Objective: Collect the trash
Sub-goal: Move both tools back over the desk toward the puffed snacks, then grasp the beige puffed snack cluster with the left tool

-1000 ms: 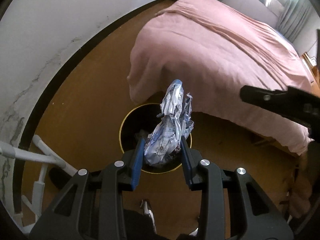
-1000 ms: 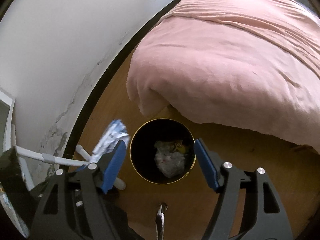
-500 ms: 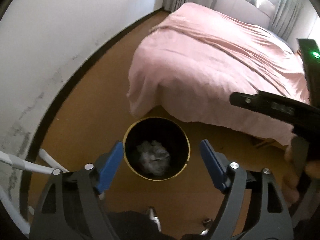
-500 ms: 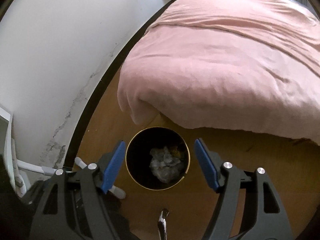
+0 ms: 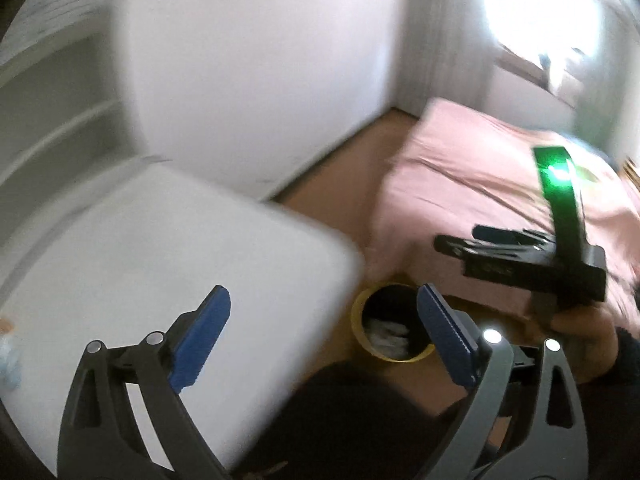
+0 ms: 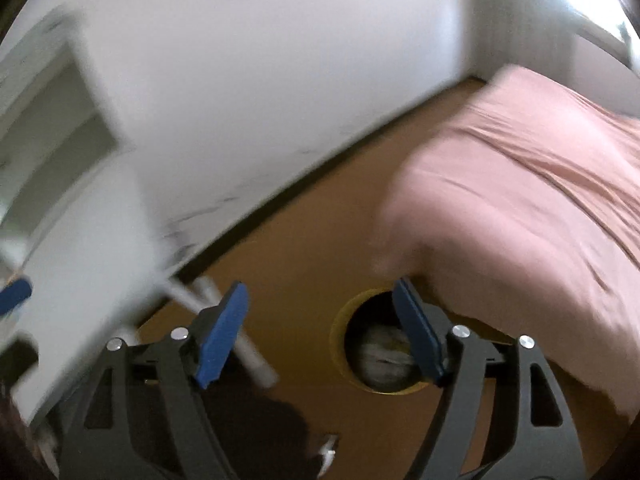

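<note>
Trash [image 5: 388, 338] lay crumpled and pale at the bottom of the bin [image 5: 358, 322], a dark round can with a yellow rim that stood on the brown floor [image 6: 320, 240] just beside the foot corner of the bed [image 6: 540, 208]. In the right wrist view the same wad [image 6: 380, 354] showed through the bin's mouth [image 6: 340, 340], partly hidden by a blue pad. Both views were blurred.

The left gripper [image 5: 324, 316] was spread wide with nothing between its blue pads [image 5: 200, 336]; it hung over the edge of a white table [image 5: 160, 260], with the bin showing between its fingers lower down. The right gripper [image 6: 320, 316] was likewise released and empty, its pads [image 6: 222, 332] well apart, above the floor between the table's white legs [image 6: 240, 344] and the bin. In the left wrist view the right gripper [image 5: 472, 242] appeared from the side over the pink bedspread, a green light [image 5: 556, 172] glowing on its body, with the person's hand [image 5: 580, 328] gripping it below.

A white wall [image 6: 280, 80] with a dark baseboard ran behind the floor, and bright window light [image 5: 540, 8] washed out the far corner.
</note>
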Available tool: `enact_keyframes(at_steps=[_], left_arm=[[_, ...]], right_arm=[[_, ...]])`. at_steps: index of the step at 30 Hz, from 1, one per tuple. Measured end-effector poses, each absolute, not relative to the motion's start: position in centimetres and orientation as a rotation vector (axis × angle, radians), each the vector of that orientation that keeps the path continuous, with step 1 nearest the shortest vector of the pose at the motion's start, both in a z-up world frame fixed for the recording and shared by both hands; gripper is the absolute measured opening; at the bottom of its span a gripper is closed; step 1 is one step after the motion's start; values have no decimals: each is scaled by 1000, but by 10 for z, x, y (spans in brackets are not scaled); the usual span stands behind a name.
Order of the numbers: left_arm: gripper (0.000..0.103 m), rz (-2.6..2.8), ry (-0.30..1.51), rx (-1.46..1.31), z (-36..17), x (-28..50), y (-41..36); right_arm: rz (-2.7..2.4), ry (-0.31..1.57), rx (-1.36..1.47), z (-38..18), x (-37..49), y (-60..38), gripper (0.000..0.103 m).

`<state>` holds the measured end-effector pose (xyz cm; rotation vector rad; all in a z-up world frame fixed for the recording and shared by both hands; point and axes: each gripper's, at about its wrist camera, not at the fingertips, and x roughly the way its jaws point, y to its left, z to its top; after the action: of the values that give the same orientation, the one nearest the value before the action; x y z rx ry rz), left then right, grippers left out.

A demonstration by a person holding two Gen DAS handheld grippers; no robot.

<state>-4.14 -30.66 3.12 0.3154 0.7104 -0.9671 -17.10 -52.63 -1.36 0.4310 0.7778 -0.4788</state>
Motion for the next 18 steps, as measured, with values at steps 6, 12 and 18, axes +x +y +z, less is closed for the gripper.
enact_keyframes(at_steps=[6,12,18], left_arm=[[92,-584,700,244,43,39,-162],[92,-350,725,131,33,97,-59],[92,-269,790,54,7,144,-30]], right_arm=[[-149,807,296,9,-72,-412,73],[72,874,179,10,6,-305,73],[184,924,99,3,38,-233,73]])
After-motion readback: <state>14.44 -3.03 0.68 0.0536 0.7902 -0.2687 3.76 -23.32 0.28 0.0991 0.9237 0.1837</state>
